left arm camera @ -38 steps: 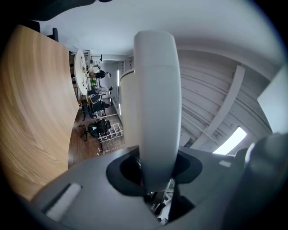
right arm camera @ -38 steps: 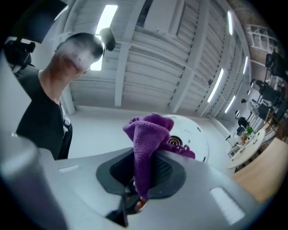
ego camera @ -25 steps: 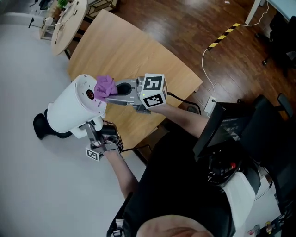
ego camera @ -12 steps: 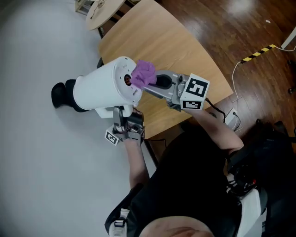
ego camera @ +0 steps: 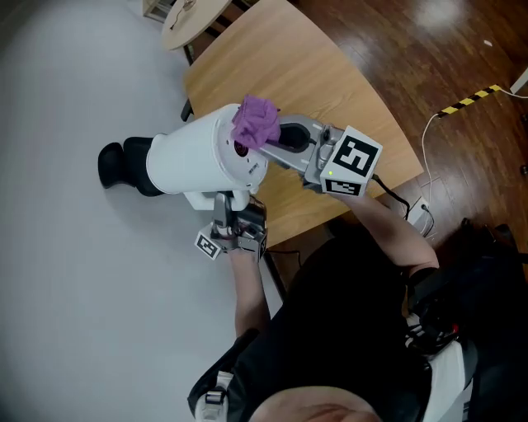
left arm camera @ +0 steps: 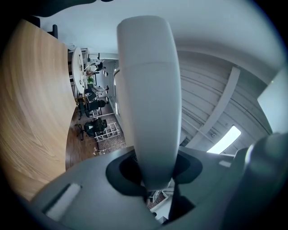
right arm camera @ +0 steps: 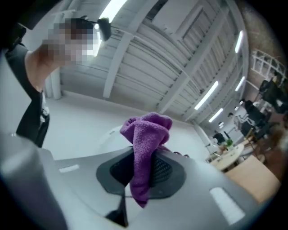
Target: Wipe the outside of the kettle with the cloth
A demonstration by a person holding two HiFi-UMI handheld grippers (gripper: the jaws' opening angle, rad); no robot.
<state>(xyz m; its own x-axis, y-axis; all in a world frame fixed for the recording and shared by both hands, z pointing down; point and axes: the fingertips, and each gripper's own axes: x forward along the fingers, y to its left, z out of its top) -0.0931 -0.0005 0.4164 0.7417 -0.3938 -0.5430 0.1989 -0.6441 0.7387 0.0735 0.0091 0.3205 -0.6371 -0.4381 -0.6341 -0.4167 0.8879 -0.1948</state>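
A: Left tool (ego camera: 221, 206)?
B: Clamped tight on the kettle's (ego camera: 194, 152) white handle (left arm camera: 148, 99), on the kettle's near side.
A: Kettle itself?
B: White, tipped on its side, held up. Black end (ego camera: 124, 162) points left, flat base faces the rt tool (ego camera: 274, 136).
A: Rt tool?
B: Closed on the purple cloth (ego camera: 254, 121). Cloth's bunched, touching the kettle's base at its top edge.
A: Surface?
B: Light wood worktop (ego camera: 289, 66) w/ curved edge, behind & right of kettle. Pale grey surface (ego camera: 74, 272) below & left of it.
A: Room?
B: Dark wood floor (ego camera: 462, 41) right of kettle, w/ white cable (ego camera: 428, 132) & yellow-black tape (ego camera: 470, 99). Round pale table (ego camera: 188, 11) far behind kettle. Ribbed white ceiling (right arm camera: 148, 58) w/ strip lights (right arm camera: 207, 96) above.
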